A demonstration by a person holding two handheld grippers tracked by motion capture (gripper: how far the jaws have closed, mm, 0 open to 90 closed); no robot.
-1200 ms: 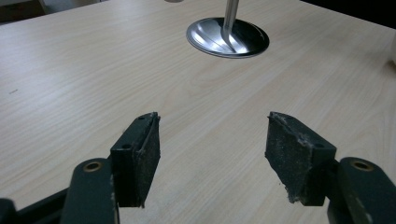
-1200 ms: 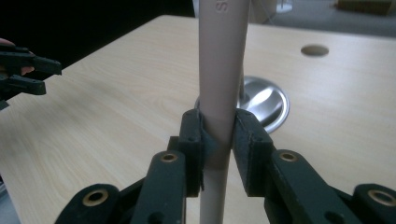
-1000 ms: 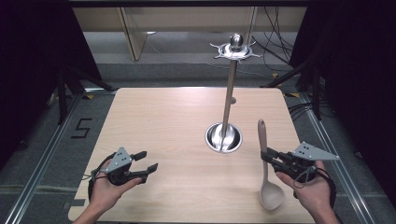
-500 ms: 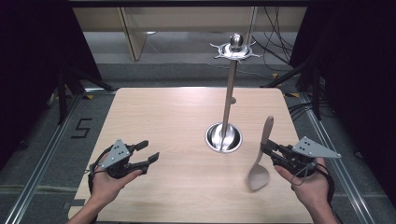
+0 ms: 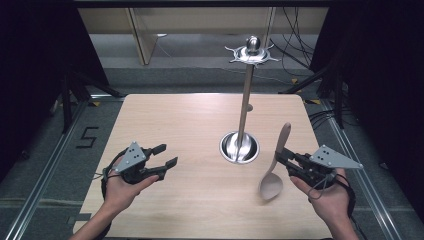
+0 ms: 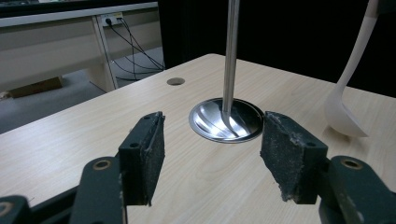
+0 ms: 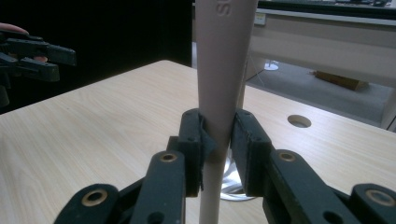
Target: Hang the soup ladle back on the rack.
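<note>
The right gripper, jaws clamping the beige plastic ladle mid-handle above the surface, is probably wanting a firm, steady grip toward the steel hanging stand, while the left gripper, jaws having just narrowed slightly, is standing wide and empty.

A metal stand rises from its round base on the wooden table.

Left claw jaws apart, right claw clamped
</note>
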